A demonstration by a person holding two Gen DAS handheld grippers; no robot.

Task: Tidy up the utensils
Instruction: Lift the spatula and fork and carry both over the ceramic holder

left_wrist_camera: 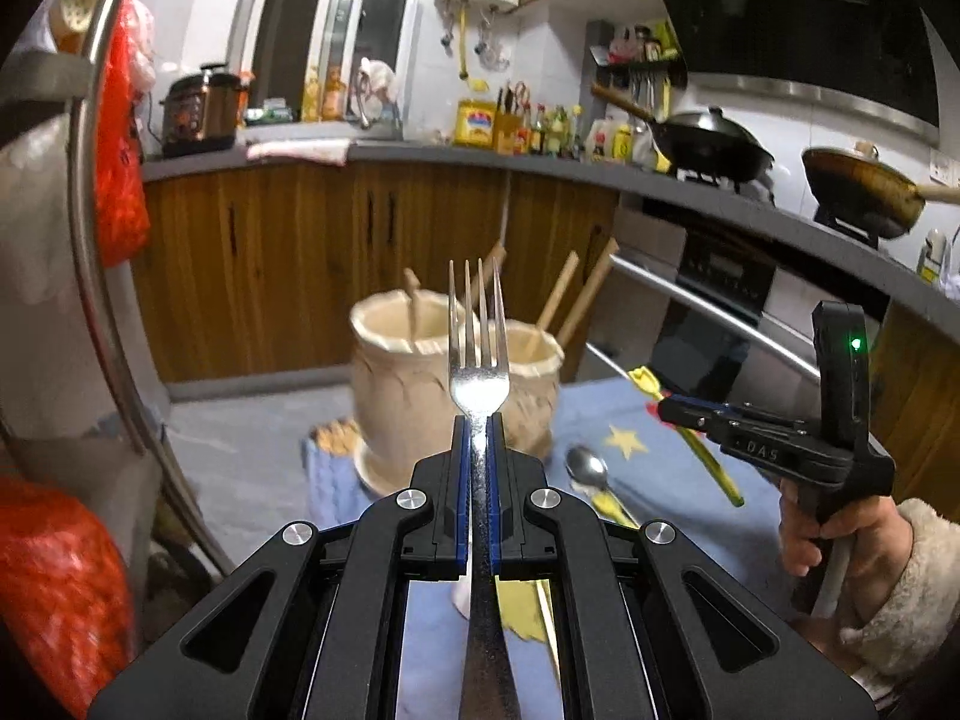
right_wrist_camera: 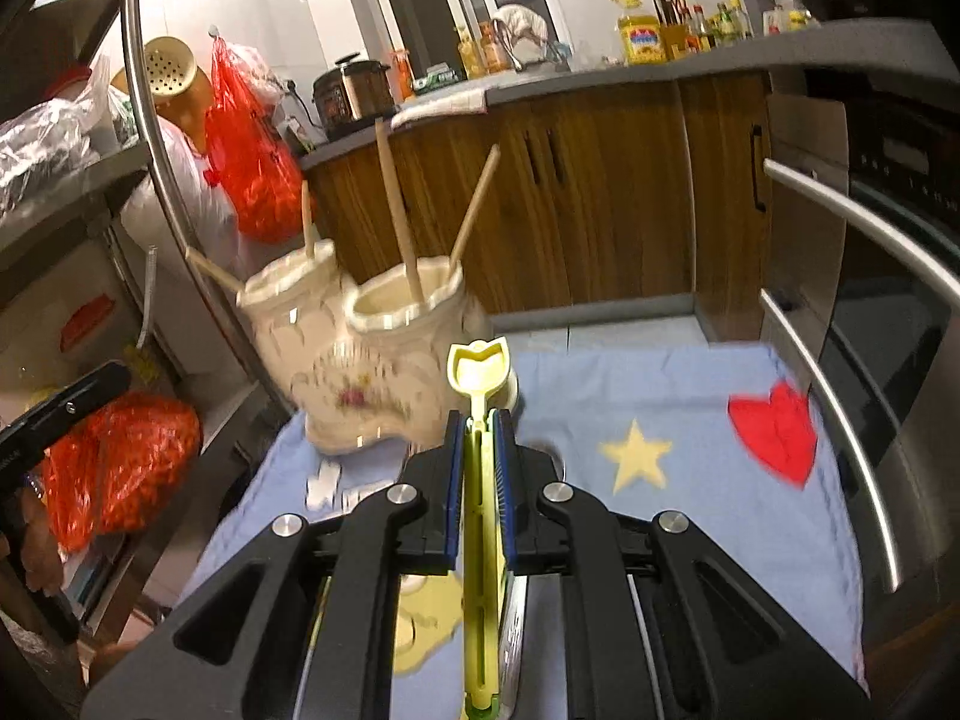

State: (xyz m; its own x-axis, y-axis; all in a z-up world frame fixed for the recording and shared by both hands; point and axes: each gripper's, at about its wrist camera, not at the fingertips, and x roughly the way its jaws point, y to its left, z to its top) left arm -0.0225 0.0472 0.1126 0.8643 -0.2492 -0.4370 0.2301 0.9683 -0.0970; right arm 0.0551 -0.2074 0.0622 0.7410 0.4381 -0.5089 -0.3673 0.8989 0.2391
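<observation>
gripping fork [left_wrist_camera: 478, 354] in left gripper [left_wrist_camera: 478, 420] — right gripper [right_wrist_camera: 478, 417] clenched on yellow utensil [right_wrist_camera: 480, 372], near ceramic holder [right_wrist_camera: 360, 360].

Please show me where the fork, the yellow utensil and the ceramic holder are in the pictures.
fork [left_wrist_camera: 479, 384]: left wrist view, on its shiny neck below the tines.
yellow utensil [right_wrist_camera: 478, 367]: right wrist view, on its tulip-shaped head.
ceramic holder [right_wrist_camera: 384, 384]: right wrist view, on its flowered front wall.
</observation>
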